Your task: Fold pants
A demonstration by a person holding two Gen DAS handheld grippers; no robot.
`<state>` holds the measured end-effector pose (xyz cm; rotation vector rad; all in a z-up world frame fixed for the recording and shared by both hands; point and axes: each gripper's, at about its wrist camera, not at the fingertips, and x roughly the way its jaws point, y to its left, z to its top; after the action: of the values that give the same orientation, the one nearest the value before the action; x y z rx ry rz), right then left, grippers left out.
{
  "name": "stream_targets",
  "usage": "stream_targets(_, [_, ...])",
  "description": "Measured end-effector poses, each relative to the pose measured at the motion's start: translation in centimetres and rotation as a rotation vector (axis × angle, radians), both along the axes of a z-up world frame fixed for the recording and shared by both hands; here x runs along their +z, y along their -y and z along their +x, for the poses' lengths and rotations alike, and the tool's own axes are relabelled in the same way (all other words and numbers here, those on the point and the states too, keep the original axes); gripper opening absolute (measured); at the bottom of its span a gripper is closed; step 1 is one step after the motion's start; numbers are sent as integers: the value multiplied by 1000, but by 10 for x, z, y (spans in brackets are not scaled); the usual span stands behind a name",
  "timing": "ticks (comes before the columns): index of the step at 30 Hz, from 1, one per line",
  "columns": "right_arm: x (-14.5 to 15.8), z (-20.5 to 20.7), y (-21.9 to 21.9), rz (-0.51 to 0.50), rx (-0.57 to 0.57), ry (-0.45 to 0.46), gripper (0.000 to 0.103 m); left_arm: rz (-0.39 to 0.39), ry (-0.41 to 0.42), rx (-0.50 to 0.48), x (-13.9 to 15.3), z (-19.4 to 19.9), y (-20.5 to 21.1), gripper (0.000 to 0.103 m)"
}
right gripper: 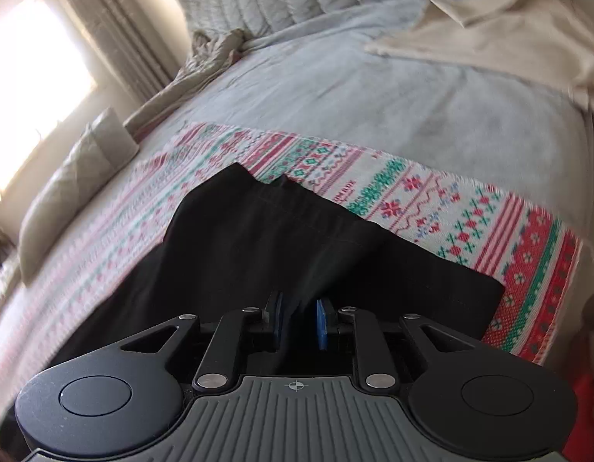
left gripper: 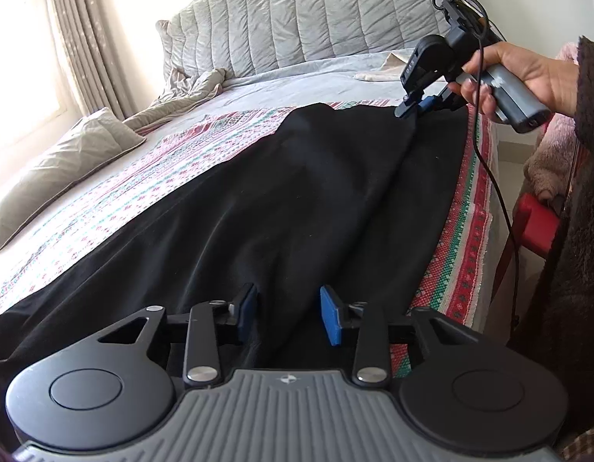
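Black pants (left gripper: pixel 277 200) lie lengthwise on a red, green and white patterned blanket (left gripper: pixel 466 231) on the bed. My left gripper (left gripper: pixel 289 312) stands low over their near end, blue pads apart, with a ridge of black cloth between them that neither pad presses. At the far end a hand (left gripper: pixel 527 73) holds my right gripper (left gripper: pixel 410 109), its tips at a raised crease of the pants. In the right wrist view the right gripper (right gripper: pixel 298 321) is slightly open around a fold of the pants (right gripper: pixel 258 238), near the waistband edge. The blanket (right gripper: pixel 412 192) shows beyond.
A grey pillow (left gripper: pixel 66 161) lies at the left, and a quilted headboard (left gripper: pixel 316 15) stands behind. A beige cloth (right gripper: pixel 489 46) lies on the grey sheet at the far right. The bed's right edge runs beside a red object (left gripper: pixel 535 219) and a dark fuzzy sleeve (left gripper: pixel 581 154). A black cable (left gripper: pixel 489 177) hangs there.
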<state>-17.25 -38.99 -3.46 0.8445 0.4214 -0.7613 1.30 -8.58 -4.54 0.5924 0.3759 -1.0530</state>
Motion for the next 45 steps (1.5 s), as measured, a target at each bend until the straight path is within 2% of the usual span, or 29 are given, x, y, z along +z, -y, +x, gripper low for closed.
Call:
stream_targets(3, [-2,-3,7,12,-21,39,19,1,6,9,-1,1,3,42])
stream_targets(5, [0,0,6,-29,-19,26,19,4,13,32,-2,2,8,27])
stream_targets(6, [2,2,4,-63,-19,-2,15,5,8,44,-1,4,11,11])
stream_targets(9, [19,4,-8,-172,-6,-87,2,-35,-31,74,9,8,11,11])
stream_targets(13, [35,2,-28,-288,13,-235,0,-61,-54,61,19,8,4,11])
stream_targets(16, [29,-1,-34,-304,23,-335,0,-44,-61,43,18,5,3,11])
stream_targets(19, [23,-7,-33,-314,20,-382,0,-22,-41,25,16,-1,2,11])
stream_targets(21, [23,-14,-32,-313,22,-370,0,-16,-28,22,15,-2,2,11])
stream_targets(22, [23,-18,-29,-293,27,-335,0,-16,-29,24,15,-2,1,11])
stream_targets(24, [22,-31,-18,-190,21,-222,0,-20,-42,33,14,1,3,11])
stream_targets(26, [18,-45,-4,-52,6,-89,9,-23,-52,43,12,3,3,11])
stream_targets(28, [13,-55,6,51,-4,2,18,-21,-58,45,10,3,3,13])
stream_targets(29, [11,-57,9,83,-10,28,23,-17,-58,46,9,2,1,13])
stream_targets(30, [8,-59,11,108,-19,40,36,-13,-59,46,8,2,1,14])
stream_targets(31, [6,-59,13,122,-21,46,40,-11,-57,47,8,2,2,16])
stream_targets(35, [-1,-47,15,100,5,45,40,-4,-44,51,4,3,2,20])
stream_targets(38, [-2,-35,18,41,11,25,33,-4,-31,57,4,3,4,20])
stream_targets(39, [-2,-31,18,17,11,14,26,-4,-27,61,3,3,4,20])
stream_targets(40, [-2,-28,18,-11,8,-2,12,-6,-24,64,3,3,4,22])
stream_targets(41, [-2,-24,18,-40,8,-26,5,-11,-19,67,3,4,4,23])
stream_targets(42, [-1,-21,16,-66,11,-47,0,-17,-14,71,3,4,3,22])
stream_targets(45, [14,-16,-5,-180,24,-132,0,-39,-1,68,8,2,1,12])
